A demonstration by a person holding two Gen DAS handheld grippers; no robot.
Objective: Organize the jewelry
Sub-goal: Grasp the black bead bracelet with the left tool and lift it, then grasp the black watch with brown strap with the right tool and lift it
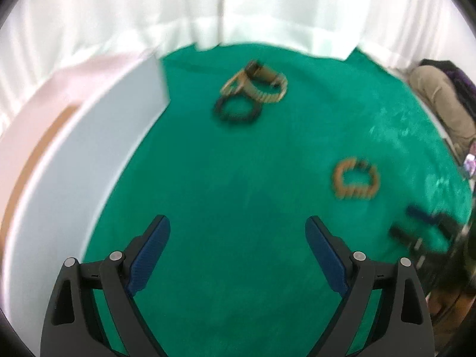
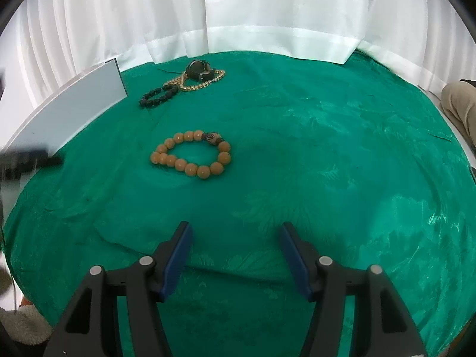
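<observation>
A: Where's the jewelry?
B: On the green patterned cloth point(image 2: 327, 148). A ring of round orange beads point(image 2: 192, 156) lies ahead of the right gripper point(image 2: 235, 255), slightly left. Beyond it: black beads point(image 2: 159, 96), a gold chain point(image 2: 196, 84), a dark watch point(image 2: 197, 70).
A: The grippers?
B: Both spread wide, empty; the left gripper point(image 1: 238, 253) is beside a white box point(image 1: 89, 154).

The left wrist view is smeared by motion: the orange bead bracelet point(image 1: 355, 180) shows no separate beads, and the watch point(image 1: 261, 73) blends into the gold chain point(image 1: 264, 90). The right gripper point(image 1: 428, 226) is a dark streak at the frame's right edge. In the right wrist view, the left gripper point(image 2: 26, 160) is blurred and cut off at the left edge.
</observation>
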